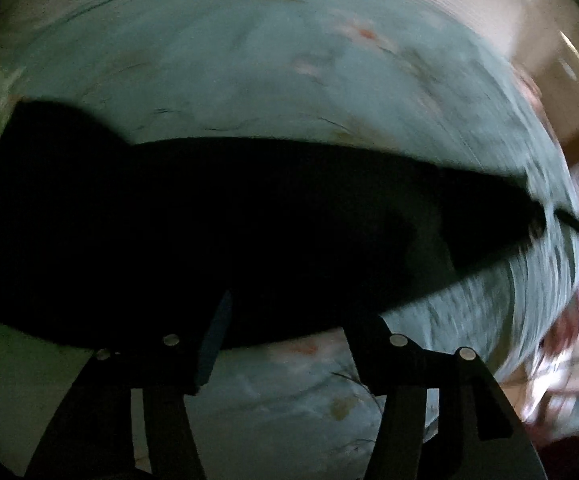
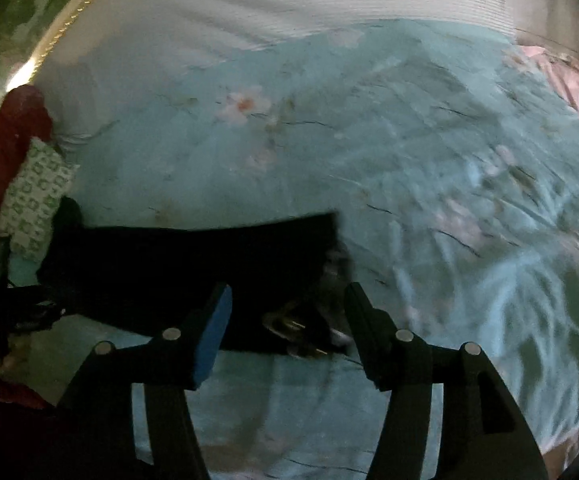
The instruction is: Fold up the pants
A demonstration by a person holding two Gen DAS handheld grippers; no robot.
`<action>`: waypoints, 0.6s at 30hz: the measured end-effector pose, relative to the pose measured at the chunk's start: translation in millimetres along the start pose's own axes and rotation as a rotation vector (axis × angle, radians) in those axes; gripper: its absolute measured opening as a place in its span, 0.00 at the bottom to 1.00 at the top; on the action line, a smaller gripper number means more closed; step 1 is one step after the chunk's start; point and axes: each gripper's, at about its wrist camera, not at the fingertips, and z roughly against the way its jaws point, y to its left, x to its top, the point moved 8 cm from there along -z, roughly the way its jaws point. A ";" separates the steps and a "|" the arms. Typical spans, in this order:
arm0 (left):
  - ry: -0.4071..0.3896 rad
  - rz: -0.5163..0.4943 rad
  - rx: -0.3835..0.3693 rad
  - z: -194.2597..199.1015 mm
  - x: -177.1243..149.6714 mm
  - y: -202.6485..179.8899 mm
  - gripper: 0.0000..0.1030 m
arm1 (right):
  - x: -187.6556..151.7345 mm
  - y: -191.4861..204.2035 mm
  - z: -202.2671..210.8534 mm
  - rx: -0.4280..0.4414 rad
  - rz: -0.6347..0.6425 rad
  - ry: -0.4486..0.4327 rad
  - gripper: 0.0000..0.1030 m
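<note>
Black pants [image 1: 229, 232] lie flat across a light blue floral bedsheet [image 1: 249, 68]. In the left wrist view they fill the middle as a wide dark band. My left gripper [image 1: 287, 316] is open, its fingertips over the near edge of the pants. In the right wrist view the pants [image 2: 177, 268] lie left of centre, and a metal clasp [image 2: 289, 326] shows at their right end. My right gripper [image 2: 287, 312] is open, its fingers on either side of that end, holding nothing.
A white ribbed cover [image 2: 289, 4] lies at the far side of the bed. A green-and-white patterned cloth [image 2: 37, 200] and a dark red item [image 2: 13, 128] sit at the left. Pink fabric [image 2: 569, 80] lies at the far right. The sheet [image 2: 429, 140] is wrinkled.
</note>
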 end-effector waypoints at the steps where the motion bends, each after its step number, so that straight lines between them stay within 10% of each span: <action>1: -0.001 0.049 0.017 4.1 6.7 14.2 0.62 | 3.3 13.5 -6.0 0.028 0.019 0.003 0.58; 18: 0.136 0.409 0.207 -4.2 122.2 158.3 0.78 | -4.1 248.7 -118.0 0.425 0.382 0.240 0.58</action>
